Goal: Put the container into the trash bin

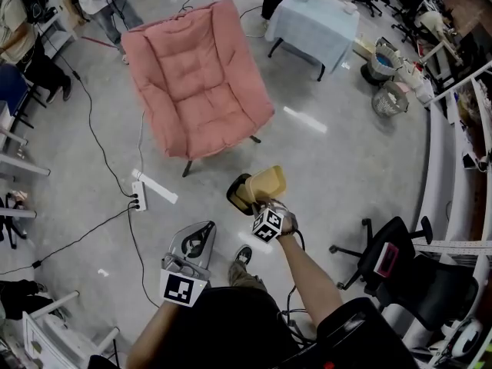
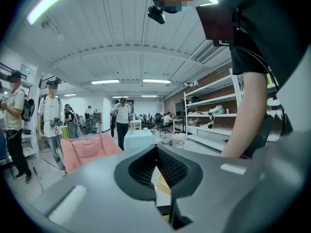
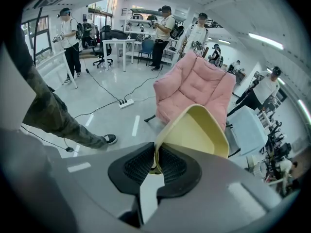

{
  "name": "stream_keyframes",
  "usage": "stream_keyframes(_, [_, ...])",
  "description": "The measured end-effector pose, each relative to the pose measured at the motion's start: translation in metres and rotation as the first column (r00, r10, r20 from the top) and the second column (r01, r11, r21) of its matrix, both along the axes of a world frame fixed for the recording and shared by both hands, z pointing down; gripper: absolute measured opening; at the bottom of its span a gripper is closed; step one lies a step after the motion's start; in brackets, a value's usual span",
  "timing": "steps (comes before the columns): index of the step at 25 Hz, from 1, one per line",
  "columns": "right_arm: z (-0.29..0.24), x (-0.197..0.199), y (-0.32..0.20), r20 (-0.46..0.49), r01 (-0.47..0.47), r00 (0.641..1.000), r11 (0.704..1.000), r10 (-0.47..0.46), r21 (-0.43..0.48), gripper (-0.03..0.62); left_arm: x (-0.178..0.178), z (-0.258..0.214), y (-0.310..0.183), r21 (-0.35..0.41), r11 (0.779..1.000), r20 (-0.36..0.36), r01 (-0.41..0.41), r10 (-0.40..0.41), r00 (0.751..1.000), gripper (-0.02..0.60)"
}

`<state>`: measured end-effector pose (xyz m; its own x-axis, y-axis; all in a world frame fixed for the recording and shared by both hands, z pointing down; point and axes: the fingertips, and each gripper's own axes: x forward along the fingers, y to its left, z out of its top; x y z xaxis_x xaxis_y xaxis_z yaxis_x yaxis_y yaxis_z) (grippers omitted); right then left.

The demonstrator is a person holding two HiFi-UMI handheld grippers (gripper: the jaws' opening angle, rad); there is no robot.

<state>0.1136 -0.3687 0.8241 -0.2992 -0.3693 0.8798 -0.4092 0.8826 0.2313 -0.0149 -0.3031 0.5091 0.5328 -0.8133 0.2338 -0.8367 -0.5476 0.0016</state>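
One empty container (image 3: pixel 197 130) in right hand-held gripper (image 3: pixel 155 160).

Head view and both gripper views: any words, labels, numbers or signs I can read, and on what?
No text can be read in any view.
The container: plain yellow, no label showing.
The cube on the right gripper and the cube on the left gripper: black-and-white square patterns only, no letters or numbers.
The shelves: anything printed there is too small to read.
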Motion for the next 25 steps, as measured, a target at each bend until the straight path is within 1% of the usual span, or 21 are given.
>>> stream_keyframes(4, [0.004,-0.002,0.0,-0.003,-0.003,1.0,1.0,0.003,-0.018,0.043,-0.001,0.002,-0.005,-0.003,1.0,0.003,-0.001,0.001,1.0,-0.006])
stream_keyframes(8, [-0.009,-0.002,0.0,-0.016,-0.016,1.0,0.999,0.015,-0.051,0.044,0.0,0.003,-0.01,-0.01,1.0,0.002,0.002,-0.002,1.0,-0.006])
stream_keyframes(13, [0.0,-0.001,-0.006,-0.015,-0.013,1.0,0.998,0.012,-0.06,0.044,0.002,0.008,-0.018,-0.021,1.0,0.008,0.0,0.0,1.0,-0.006])
stream_keyframes(16, [0.013,0.002,-0.013,-0.009,-0.013,1.0,0.999,0.012,-0.051,0.044,0.006,0.009,-0.023,-0.011,1.0,0.019,-0.013,0.014,1.0,-0.006])
stream_keyframes(18, [0.018,0.004,-0.015,-0.007,-0.007,1.0,0.999,0.006,-0.05,0.044,0.007,0.012,-0.025,-0.025,1.0,0.015,-0.011,0.011,1.0,-0.006])
stream_keyframes(22, [0.01,0.003,-0.019,-0.016,-0.011,1.0,0.998,0.01,-0.065,0.044,0.007,0.015,-0.031,-0.045,0.999,0.004,0.002,-0.002,1.0,-0.006])
stream_keyframes(24, [0.017,0.007,-0.023,-0.026,-0.024,0.999,0.999,0.023,-0.036,0.057,0.007,0.014,-0.034,-0.04,0.999,0.009,0.002,-0.002,1.0,-0.006])
stream_keyframes(25, [0.021,0.01,-0.026,-0.03,-0.043,0.999,0.999,0.042,-0.029,0.085,0.007,0.013,-0.035,-0.038,0.999,0.009,0.003,-0.003,1.0,-0.006])
